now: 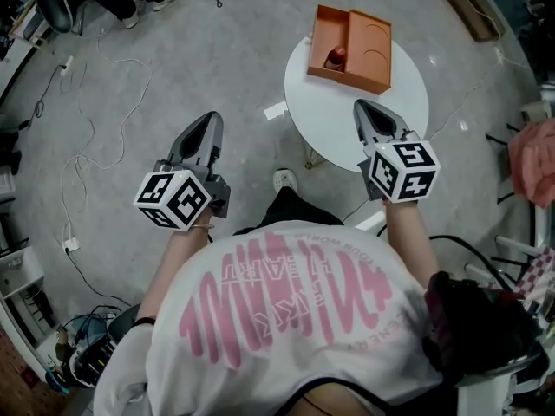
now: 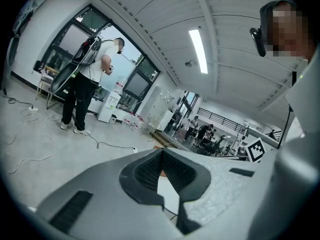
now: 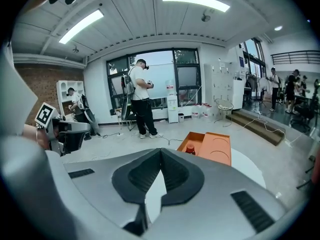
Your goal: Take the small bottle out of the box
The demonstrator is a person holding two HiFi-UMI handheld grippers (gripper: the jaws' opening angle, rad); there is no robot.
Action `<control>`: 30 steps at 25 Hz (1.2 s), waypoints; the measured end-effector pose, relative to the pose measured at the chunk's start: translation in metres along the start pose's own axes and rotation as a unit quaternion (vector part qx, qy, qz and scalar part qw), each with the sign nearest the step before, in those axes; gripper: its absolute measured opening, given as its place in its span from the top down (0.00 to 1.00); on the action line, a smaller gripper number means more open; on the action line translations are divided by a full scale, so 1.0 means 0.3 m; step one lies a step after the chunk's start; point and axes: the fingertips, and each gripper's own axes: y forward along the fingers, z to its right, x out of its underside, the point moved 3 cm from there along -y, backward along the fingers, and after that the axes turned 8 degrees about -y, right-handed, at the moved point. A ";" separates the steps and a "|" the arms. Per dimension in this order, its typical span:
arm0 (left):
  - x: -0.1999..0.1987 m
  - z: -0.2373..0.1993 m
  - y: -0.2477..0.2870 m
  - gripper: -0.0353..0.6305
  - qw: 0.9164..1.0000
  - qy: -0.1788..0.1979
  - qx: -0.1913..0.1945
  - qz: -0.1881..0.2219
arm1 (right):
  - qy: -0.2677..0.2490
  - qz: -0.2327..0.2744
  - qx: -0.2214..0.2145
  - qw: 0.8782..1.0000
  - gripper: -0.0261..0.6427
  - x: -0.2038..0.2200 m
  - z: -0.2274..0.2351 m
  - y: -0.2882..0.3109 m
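Note:
An open orange box (image 1: 351, 48) lies on a round white table (image 1: 390, 102), its lid folded out to the right. A small bottle with a red cap (image 1: 335, 57) stands in the box's left half. My right gripper (image 1: 361, 104) hovers over the table's near edge, shut and empty, pointing at the box. In the right gripper view the box (image 3: 212, 146) and bottle (image 3: 190, 148) lie just beyond the closed jaw tips (image 3: 160, 149). My left gripper (image 1: 211, 116) is held over the floor left of the table, shut and empty (image 2: 162, 150).
Cables (image 1: 87, 146) trail over the grey floor at the left. A standing person (image 3: 140, 104) is by the far windows. Equipment lines the left edge, and a pink cloth (image 1: 531, 159) hangs at the right. My own foot (image 1: 284, 180) is beside the table base.

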 end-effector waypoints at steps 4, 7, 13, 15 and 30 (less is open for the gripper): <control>-0.004 -0.011 0.101 0.94 1.000 0.002 -0.005 -0.009 | 0.002 -0.002 -0.013 1.000 0.96 -0.022 0.073 0.107; -0.011 -0.026 0.165 0.94 1.000 0.001 -0.018 -0.010 | 0.001 -0.004 -0.024 1.000 0.96 -0.031 0.130 0.184; -0.034 -0.071 0.256 0.94 0.999 0.002 -0.047 -0.014 | 0.008 -0.010 -0.031 0.999 0.96 -0.052 0.250 0.332; -0.030 -0.091 0.288 0.94 0.998 -0.001 -0.061 -0.017 | 0.013 -0.014 -0.033 0.999 0.96 -0.051 0.299 0.383; 0.039 -0.134 0.373 0.94 0.994 -0.015 -0.102 -0.044 | 0.040 -0.062 -0.043 0.996 0.96 0.039 0.461 0.562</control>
